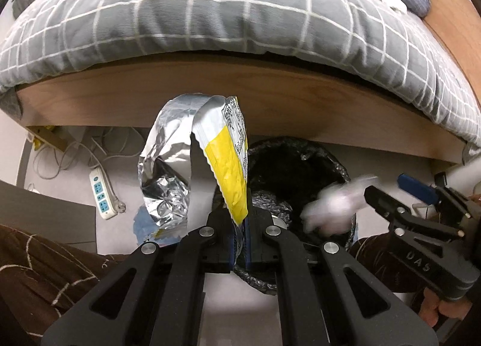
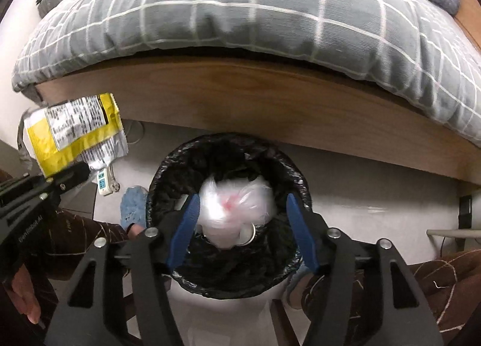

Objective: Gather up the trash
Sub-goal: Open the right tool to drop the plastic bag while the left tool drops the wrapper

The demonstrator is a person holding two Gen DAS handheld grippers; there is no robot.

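Trash held and released over a lined bin beside the bed.

The left gripper [image 1: 240,234] is seen clamped on a yellow and silver snack wrapper [image 1: 228,171], which stands up from the closed pads and curls over to the left; in the right wrist view the same wrapper is seen at upper left, held above the floor and to the left of the bin. The right gripper [image 2: 242,225] is seen with its blue pads [image 2: 183,225] set wide apart, nothing being pressed between them. A blurred white plastic bag [image 2: 237,207] is seen between the pads, within the mouth of the black-lined trash bin [image 2: 162,177]. The bin stands on the pale floor just in front of the wooden bed frame [image 2: 240,99], under a grey checked duvet [image 2: 240,15]. A white power strip [image 1: 102,195] lies on the floor to the left.
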